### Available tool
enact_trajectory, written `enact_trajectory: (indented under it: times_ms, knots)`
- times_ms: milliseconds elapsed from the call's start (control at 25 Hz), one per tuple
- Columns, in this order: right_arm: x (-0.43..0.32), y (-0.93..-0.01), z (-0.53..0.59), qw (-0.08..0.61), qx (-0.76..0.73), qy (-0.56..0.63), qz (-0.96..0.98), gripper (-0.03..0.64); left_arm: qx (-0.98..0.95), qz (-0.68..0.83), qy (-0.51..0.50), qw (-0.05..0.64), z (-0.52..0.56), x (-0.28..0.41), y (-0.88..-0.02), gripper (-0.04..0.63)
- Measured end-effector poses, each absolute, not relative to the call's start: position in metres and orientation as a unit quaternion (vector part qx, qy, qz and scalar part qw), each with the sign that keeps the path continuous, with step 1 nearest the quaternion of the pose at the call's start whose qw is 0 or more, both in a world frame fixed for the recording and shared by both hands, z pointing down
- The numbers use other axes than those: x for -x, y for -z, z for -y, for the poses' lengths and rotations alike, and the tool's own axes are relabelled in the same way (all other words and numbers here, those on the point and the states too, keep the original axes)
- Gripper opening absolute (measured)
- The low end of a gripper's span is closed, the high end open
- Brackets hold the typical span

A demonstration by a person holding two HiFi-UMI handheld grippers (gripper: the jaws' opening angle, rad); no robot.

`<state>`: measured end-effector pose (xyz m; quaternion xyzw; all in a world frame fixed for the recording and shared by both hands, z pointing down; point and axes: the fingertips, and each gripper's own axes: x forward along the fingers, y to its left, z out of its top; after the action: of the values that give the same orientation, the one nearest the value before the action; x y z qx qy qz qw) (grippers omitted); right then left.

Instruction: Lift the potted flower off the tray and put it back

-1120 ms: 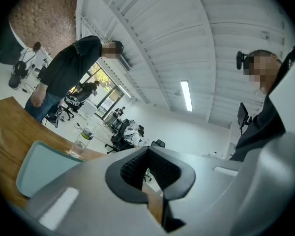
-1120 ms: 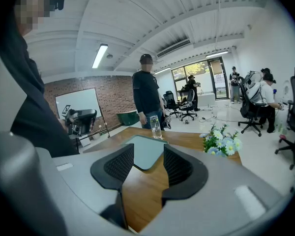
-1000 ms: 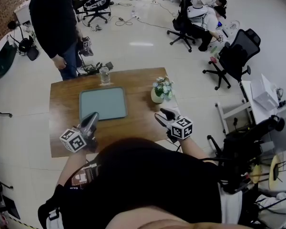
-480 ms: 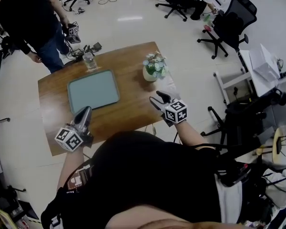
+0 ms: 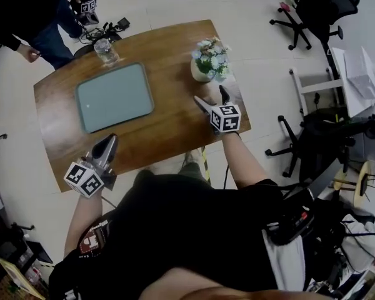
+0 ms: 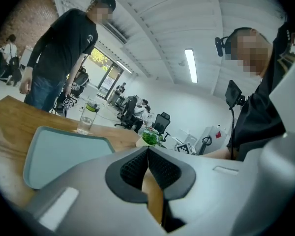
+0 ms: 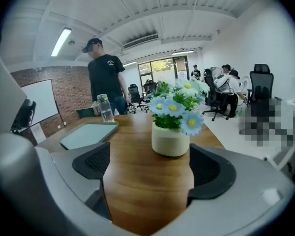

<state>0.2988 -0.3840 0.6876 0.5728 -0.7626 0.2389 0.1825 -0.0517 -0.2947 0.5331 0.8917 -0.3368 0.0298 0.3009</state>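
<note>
The wooden desk (image 5: 169, 127) takes up the middle of the head view, and a person (image 5: 25, 8) stands at its far left corner. The pale green tray (image 5: 114, 97) lies flat on the left half with nothing on it. The potted flower (image 5: 210, 60) is not on the tray. It stands upright on bare wood, well apart from the tray to the right and near the desk's far right edge.

The right tongs (image 5: 210, 95) hang just short of the pot. Their jaws have just been opening and now stand wide apart with nothing between the pads. In the right gripper view the cream pot (image 7: 170, 139) sits ahead of them, roughly centred on the gap but untouched. The left tongs (image 5: 110, 141) are at the near edge by the tray's near corner. Their pads are pressed together on nothing.

A clear glass cup (image 5: 105, 50) stands just beyond the tray's far corner.

The likely trouble is in the approach:
- The blooms spread wider than the pot, so a high closure would crush petals and grip nothing firm.
- The pot looks smooth and rounded, so a bite near its rim could slip or tilt it.
- A jaw that bumps the pot before closing could push it towards the nearby desk edge.
- Setting the pot down on the tray's raised rim would leave it leaning.
- A wide swing across the desk could clip the cup.
</note>
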Motion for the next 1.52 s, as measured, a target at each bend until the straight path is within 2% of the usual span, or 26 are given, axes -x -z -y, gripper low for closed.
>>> enact_trajectory:
  times_ms: [120,160,840,880,1000,1320,1520]
  knots:
    - [-0.306,-0.706,0.411,0.177,-0.597,-0.239,0.745,0.600,-0.889,0.335,-0.040,0.310,0.290,0.056,-0.546,0.002]
    - [-0.308,-0.711,0.419,0.175,-0.605,-0.239,0.739,0.601,-0.888,0.336,-0.044,0.313,0.289,0.057,-0.550,0.002]
    - [-0.322,-0.735,0.501,0.167,-0.674,-0.230,0.682,0.600,-0.870,0.357,-0.054,0.336,0.270,0.096,-0.576,0.002]
    - [-0.323,-0.736,0.501,0.173,-0.677,-0.228,0.678,0.597,-0.869,0.359,-0.054,0.337,0.269,0.098,-0.577,0.002]
    - [-0.327,-0.738,0.502,0.189,-0.681,-0.215,0.674,0.528,-0.865,0.363,-0.054,0.342,0.267,0.102,-0.581,0.002]
    - [-0.326,-0.738,0.497,0.194,-0.658,-0.226,0.691,0.525,-0.860,0.371,-0.051,0.346,0.262,0.108,-0.584,0.002]
    - [-0.292,-0.728,0.482,0.183,-0.625,-0.231,0.723,0.524,-0.862,0.370,-0.047,0.344,0.260,0.104,-0.584,0.002]
